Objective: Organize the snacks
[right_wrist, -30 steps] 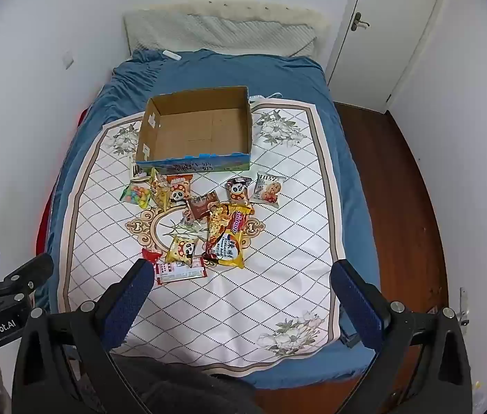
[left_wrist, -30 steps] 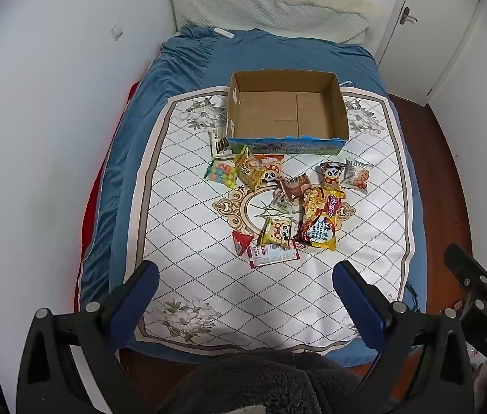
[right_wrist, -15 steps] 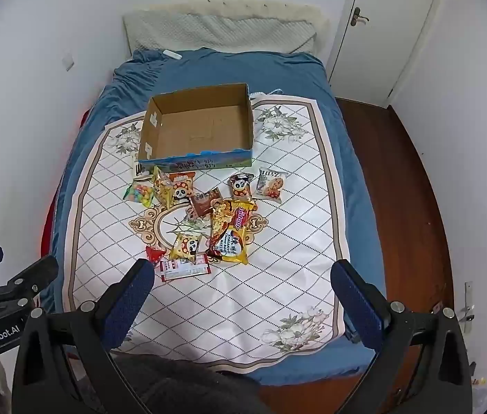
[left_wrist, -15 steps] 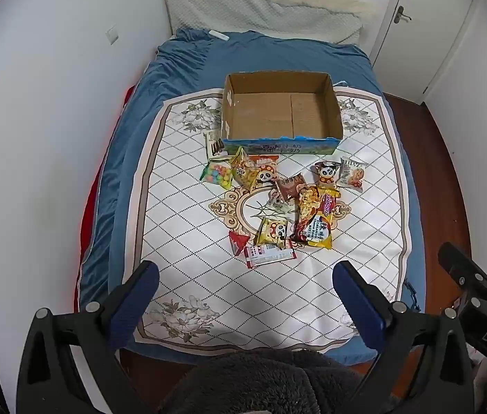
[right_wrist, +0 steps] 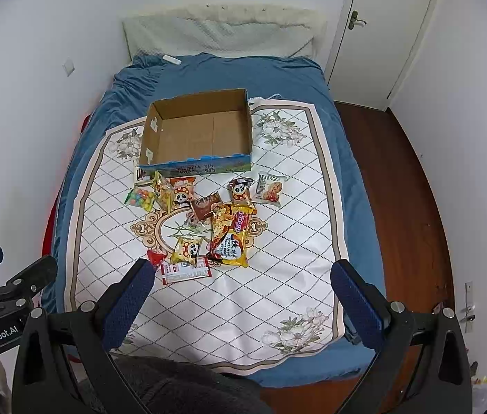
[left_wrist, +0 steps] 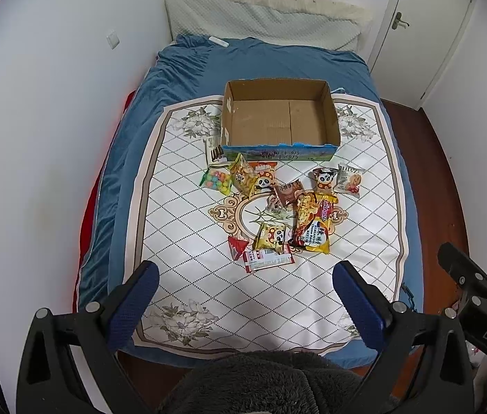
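Observation:
An empty open cardboard box [left_wrist: 279, 117] [right_wrist: 198, 131] stands on a patterned white cloth [left_wrist: 181, 241] [right_wrist: 278, 276] on the bed. Several snack packets lie in a loose pile in front of it, among them a big yellow noodle pack [left_wrist: 312, 224] [right_wrist: 231, 234], a candy bag [left_wrist: 217, 180] [right_wrist: 139, 196] and a red-white wrapper [left_wrist: 268, 258] [right_wrist: 184, 272]. My left gripper [left_wrist: 243, 288] and right gripper [right_wrist: 241, 286] are both open and empty, held high above the foot of the bed, well short of the snacks.
The blue bed [left_wrist: 267, 58] fills the room between white walls, with a headboard cushion [left_wrist: 264, 17] at the far end. A white door [right_wrist: 388, 31] and wooden floor [right_wrist: 412, 207] lie to the right. The other gripper shows at each view's edge [left_wrist: 478, 289] [right_wrist: 1, 293].
Both views have drifted slightly back and up, so the bed and snacks sit a little farther off. The grippers stay open; nothing on the bed has moved.

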Tool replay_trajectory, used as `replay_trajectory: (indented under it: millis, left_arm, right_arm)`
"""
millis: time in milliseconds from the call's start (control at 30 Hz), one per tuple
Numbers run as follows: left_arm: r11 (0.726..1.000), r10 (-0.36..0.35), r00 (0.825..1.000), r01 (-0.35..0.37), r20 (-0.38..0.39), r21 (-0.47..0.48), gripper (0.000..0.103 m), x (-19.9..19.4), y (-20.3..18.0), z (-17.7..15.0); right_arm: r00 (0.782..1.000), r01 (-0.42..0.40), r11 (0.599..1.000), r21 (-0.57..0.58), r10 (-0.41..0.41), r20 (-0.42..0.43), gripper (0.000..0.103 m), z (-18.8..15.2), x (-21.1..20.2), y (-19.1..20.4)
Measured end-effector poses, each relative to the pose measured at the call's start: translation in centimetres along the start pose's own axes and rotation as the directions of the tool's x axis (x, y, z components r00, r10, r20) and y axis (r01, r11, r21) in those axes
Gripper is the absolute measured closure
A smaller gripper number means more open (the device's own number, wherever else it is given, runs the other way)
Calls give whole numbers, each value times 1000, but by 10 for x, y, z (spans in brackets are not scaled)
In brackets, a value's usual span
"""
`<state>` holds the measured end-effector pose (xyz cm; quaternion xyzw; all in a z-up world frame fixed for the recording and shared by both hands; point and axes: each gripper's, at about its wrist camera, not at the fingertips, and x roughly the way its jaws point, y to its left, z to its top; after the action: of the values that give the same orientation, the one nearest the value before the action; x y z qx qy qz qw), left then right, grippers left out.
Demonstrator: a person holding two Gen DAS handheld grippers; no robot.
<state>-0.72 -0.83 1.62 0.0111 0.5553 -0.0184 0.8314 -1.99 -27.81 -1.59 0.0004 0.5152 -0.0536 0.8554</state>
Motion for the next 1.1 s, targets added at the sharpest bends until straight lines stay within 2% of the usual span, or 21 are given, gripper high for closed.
replay_trajectory:
  millis: [1100]
  left_arm:
    - [1000,-5,999,6,44,-1,0,-11,1,-5]
  right_arm:
    - [1000,-1,1000,9,1,27,0,0,-8,-3]
